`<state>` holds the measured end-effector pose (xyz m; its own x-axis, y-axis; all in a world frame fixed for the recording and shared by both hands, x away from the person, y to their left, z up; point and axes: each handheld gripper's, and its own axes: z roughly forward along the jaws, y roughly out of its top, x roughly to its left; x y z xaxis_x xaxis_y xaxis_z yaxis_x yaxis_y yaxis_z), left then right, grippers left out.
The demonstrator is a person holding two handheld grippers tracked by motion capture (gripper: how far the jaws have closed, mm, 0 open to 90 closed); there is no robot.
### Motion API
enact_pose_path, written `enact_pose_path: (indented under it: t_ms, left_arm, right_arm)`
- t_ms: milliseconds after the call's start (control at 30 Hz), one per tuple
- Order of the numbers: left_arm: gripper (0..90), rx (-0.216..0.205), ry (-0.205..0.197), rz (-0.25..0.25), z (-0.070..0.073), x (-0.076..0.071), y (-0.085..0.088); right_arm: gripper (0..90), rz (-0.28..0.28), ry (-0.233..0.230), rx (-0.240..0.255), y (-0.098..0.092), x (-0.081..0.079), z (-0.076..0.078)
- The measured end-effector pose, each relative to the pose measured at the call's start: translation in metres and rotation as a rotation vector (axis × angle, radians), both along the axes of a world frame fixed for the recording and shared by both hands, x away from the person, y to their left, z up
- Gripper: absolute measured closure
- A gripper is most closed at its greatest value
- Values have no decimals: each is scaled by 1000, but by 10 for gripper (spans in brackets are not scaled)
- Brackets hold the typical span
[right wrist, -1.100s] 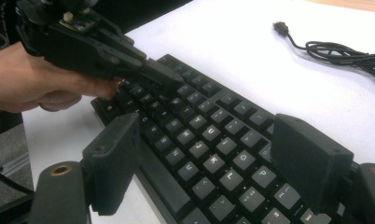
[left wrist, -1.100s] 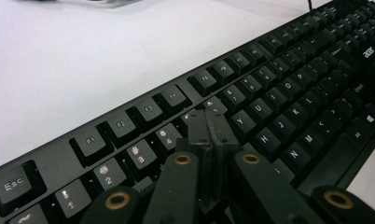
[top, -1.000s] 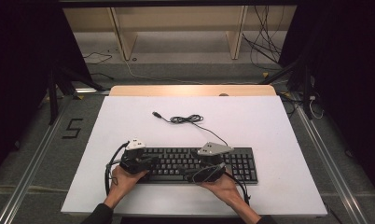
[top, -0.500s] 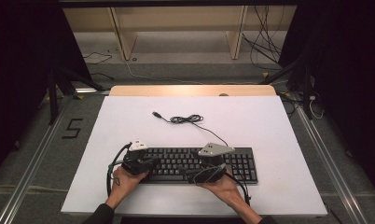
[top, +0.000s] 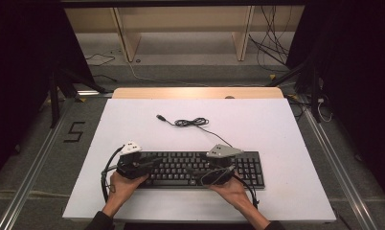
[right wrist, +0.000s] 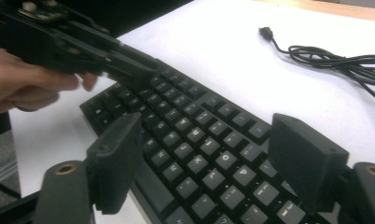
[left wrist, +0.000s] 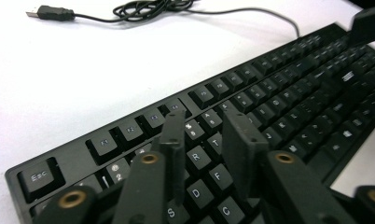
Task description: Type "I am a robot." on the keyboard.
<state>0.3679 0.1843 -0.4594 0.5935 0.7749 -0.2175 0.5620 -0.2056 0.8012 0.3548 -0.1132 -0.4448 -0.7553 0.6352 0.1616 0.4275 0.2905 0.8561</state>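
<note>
The keyboard (top: 200, 168) lies flat near the front edge of the white surface (top: 277, 124). Left gripper (left wrist: 206, 140) fingers have just been opening, nothing between them, poised over the letter keys, apparently for pressing. Right gripper (right wrist: 209, 163) fingers stand wide apart above the keys, having just narrowed slightly, empty

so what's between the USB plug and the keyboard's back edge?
High view: only bare white table between the USB plug and the keyboard. The coiled cable lies off to the plug's right. Left gripper view agrees.
</note>
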Motion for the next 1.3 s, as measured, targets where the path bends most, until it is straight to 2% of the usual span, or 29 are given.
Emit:
enact_pose_path:
  t_ms: [300, 400, 533, 800, 967, 1300]
  left_arm:
    - [490, -68, -23, -1, 6, -10, 14]
    - [414, -78, -38, 4, 6, -14, 17]
    - [368, -103, -64, -7, 8, -20, 19]
    - [321, -123, -105, -22, 10, -30, 21]
    - [291, -111, -112, -23, 9, -33, 20]
    - [264, -115, -118, -9, 8, -38, 22]
  right_arm:
    - [478, -2, -1, -14, -1, 4, -2]
    - [491, -1, 1, -22, 0, 5, -3]
    - [517, 3, 5, -22, 1, 6, -3]
    - [591, 14, 6, -33, 3, 8, -4]
    - [696, 15, 7, -48, 5, 10, -5]
    - [896, 23, 26, -90, 14, 17, -7]
